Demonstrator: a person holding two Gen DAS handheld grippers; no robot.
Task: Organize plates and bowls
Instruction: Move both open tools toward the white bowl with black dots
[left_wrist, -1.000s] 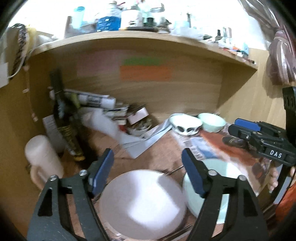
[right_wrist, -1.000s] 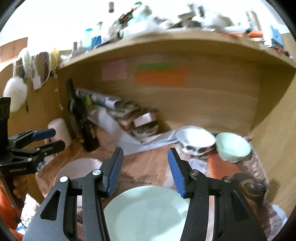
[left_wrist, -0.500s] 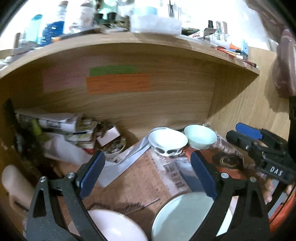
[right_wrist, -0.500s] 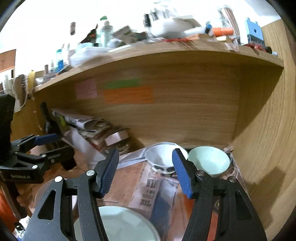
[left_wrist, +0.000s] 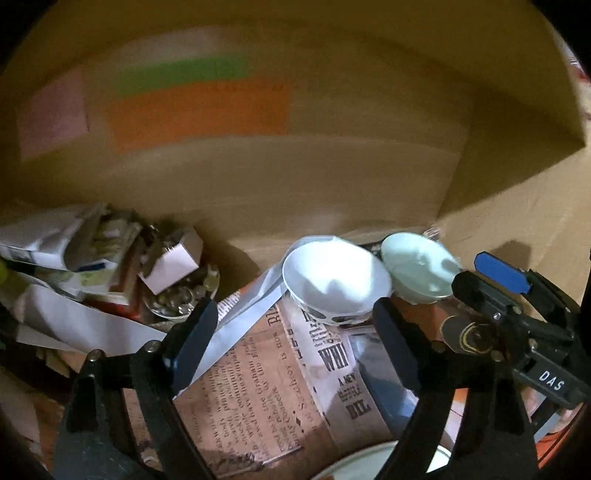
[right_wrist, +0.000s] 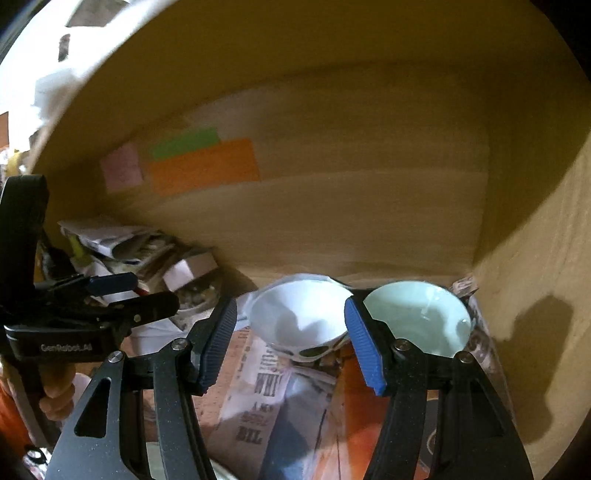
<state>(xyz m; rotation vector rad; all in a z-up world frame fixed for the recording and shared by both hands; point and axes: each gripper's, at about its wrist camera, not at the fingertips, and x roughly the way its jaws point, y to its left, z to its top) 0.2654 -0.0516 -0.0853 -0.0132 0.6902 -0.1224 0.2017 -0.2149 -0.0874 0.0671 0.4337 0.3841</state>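
A white bowl (left_wrist: 336, 277) with a patterned foot and a pale green bowl (left_wrist: 417, 269) stand side by side at the back right of the wooden nook, on newspaper. My left gripper (left_wrist: 293, 321) is short of the white bowl; its jaws are closing with nothing between them. In the right wrist view the white bowl (right_wrist: 306, 325) shows in the gap of my right gripper (right_wrist: 290, 310), which is open, and its right finger covers the near rim of the green bowl (right_wrist: 417, 317). A pale green plate's rim (left_wrist: 365, 465) peeks in at the bottom.
Newspaper (left_wrist: 258, 398) covers the surface. Piled papers, a small box (left_wrist: 173, 262) and a glass dish (left_wrist: 177, 299) crowd the back left. A wooden back wall with coloured notes (left_wrist: 199, 110) and a side wall (right_wrist: 535, 258) close the nook. A hand (right_wrist: 55, 391) holds the left gripper.
Both grippers have moved forward under the shelf toward the two bowls, which now look much larger. The pink plate has left view and the green plate is nearly gone from the frame.
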